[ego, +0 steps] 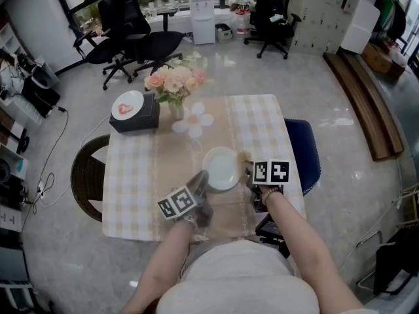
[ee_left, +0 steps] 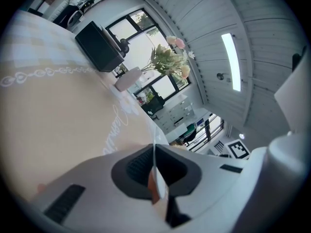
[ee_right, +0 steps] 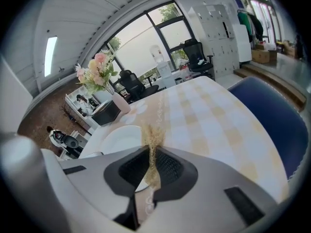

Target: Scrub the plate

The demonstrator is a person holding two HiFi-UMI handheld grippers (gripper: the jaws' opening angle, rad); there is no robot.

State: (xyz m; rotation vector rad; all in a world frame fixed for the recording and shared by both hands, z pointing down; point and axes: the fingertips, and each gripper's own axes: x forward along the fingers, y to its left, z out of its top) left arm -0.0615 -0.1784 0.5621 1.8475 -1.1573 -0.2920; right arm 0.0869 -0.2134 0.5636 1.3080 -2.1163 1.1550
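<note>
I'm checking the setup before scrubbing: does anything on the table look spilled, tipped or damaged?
Nothing stands out. The plate looks whole and clean on the runner, its rim pinched in the left tongs; the right tongs grip a scrubber beside it. The vase stands upright, and no spill shows on the cloth.

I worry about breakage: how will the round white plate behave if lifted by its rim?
The round white plate looks smooth and stiff, so it probably will not bend but may slip. The left tool is shut on only its thin rim, so a push from the tan fibrous scrubber would likely tilt it.
</note>
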